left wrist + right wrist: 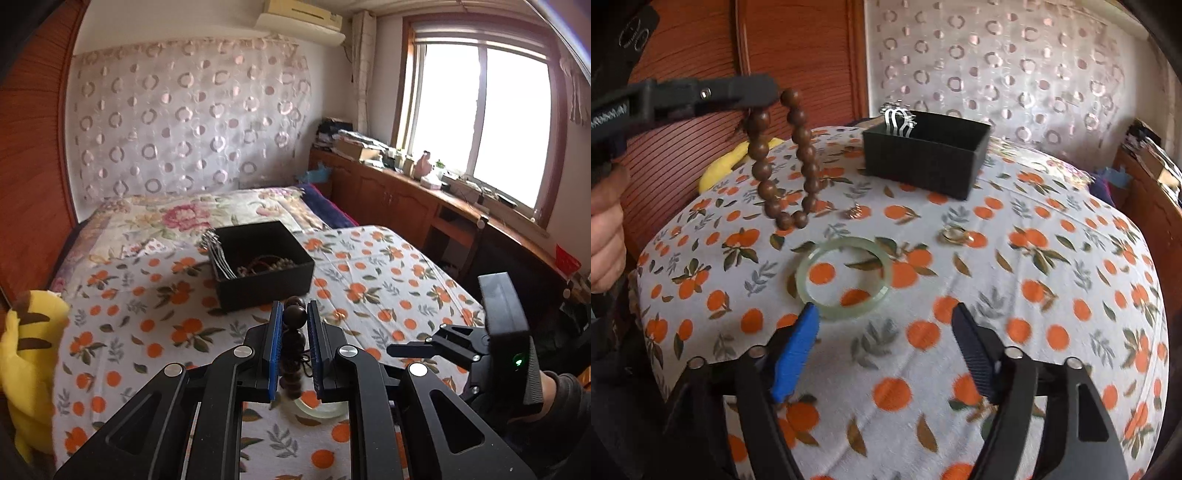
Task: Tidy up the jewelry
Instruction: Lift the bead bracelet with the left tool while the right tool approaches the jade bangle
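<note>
My left gripper (294, 312) is shut on a brown wooden bead bracelet (294, 347) and holds it in the air above the orange-print cloth; in the right wrist view the bracelet (783, 158) hangs from that gripper (764, 94) at upper left. A black jewelry box (260, 260) stands ahead on the bed, with beads and silver hair combs (897, 118) on its rim; it also shows in the right wrist view (925, 155). My right gripper (886, 314) is open, just short of a pale green jade bangle (844, 277). Gold rings (955, 235) and a small gold piece (854, 213) lie on the cloth.
The bed's orange-print cloth (1034, 295) covers the work area. A yellow plush toy (29, 354) lies at the left edge. A wooden wardrobe (794, 55) stands on the left; a low wooden cabinet (399, 195) with clutter runs under the window on the right.
</note>
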